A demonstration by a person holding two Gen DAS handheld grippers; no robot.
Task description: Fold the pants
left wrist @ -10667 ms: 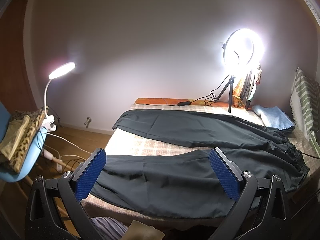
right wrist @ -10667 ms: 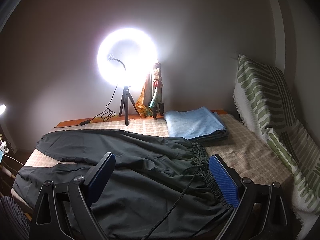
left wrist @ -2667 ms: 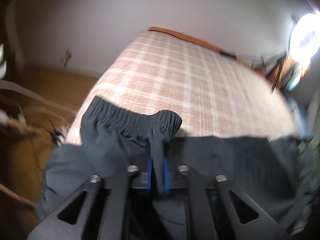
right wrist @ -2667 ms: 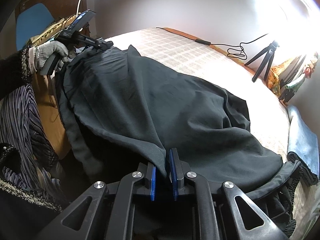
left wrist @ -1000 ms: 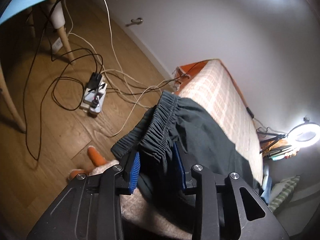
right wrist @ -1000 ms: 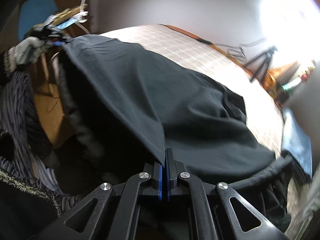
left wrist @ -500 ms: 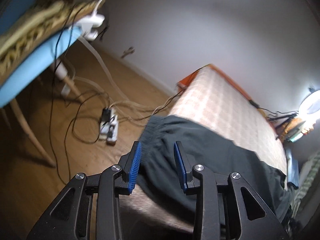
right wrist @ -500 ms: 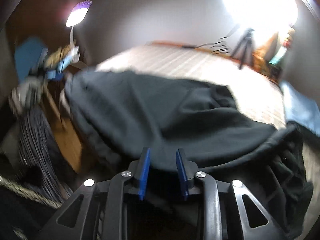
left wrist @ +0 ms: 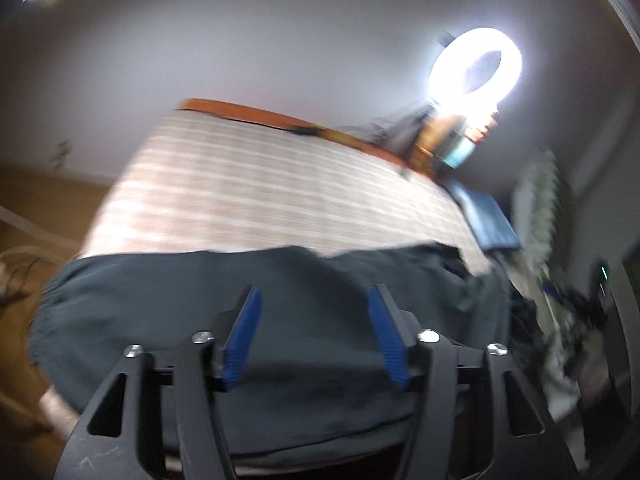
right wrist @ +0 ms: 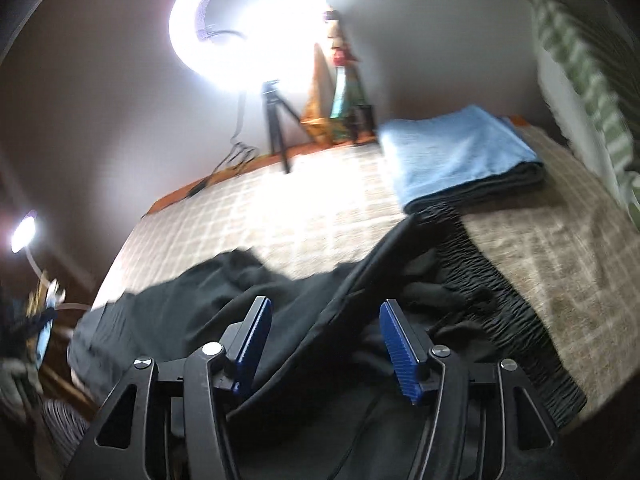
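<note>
a home bedroom: a bed (right wrist: 320,216) under a checked cover, a striped pillow (right wrist: 580,60), folded blue cloth (right wrist: 452,148), a glowing ring light (right wrist: 244,20) on a tripod, wooden floor (left wrist: 48,200).

The dark pants (left wrist: 304,280) lie folded across the near edge of the bed (left wrist: 256,200), a gathered elastic waistband (right wrist: 492,292) at the right end beside the folded blue cloth. The fabric is loosely rumpled, and its left end seems to hang over the bed's corner, though blur obscures it.
</note>
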